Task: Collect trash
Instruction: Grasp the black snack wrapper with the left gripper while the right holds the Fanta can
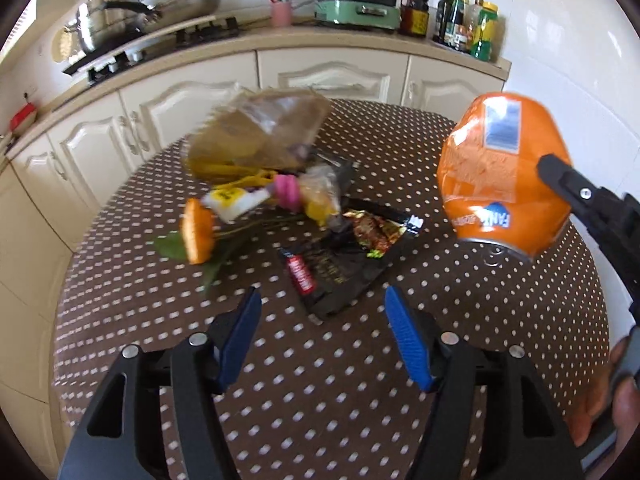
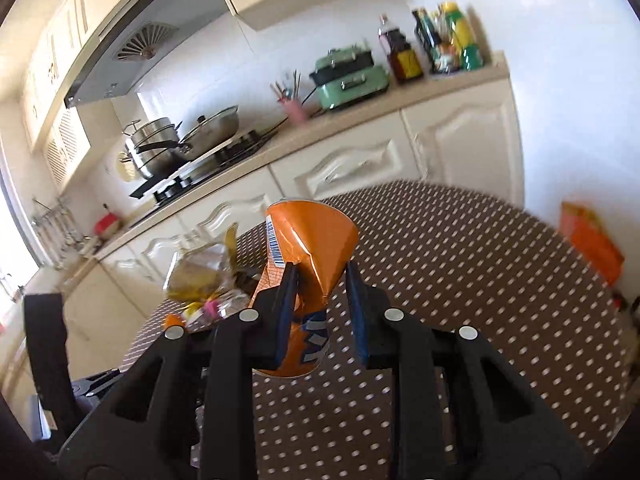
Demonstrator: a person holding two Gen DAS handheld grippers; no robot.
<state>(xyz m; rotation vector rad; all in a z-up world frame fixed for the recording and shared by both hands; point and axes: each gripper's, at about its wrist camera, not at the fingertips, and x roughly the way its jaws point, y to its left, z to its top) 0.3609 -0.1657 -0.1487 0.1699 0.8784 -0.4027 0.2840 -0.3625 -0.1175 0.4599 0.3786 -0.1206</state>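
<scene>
Right gripper [image 2: 318, 280] has its fingers pinching the crushed orange can [image 2: 308, 248], held up off the tabletop [image 1: 320, 380]. Left gripper [image 1: 322, 312] fingers are wide with nothing in them, hovering just short of the black snack wrapper [image 1: 340, 276] at 12 o'clock. I'd drop low, straddle the wrapper's near edge, then squeeze flat.

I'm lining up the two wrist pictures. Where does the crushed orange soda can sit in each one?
Left wrist view: crushed orange soda can at right, above the table, pinched by the right gripper.
Right wrist view: the can sits centre, pinched in that gripper.
Shared landmark: green electric cooker on the counter.
</scene>
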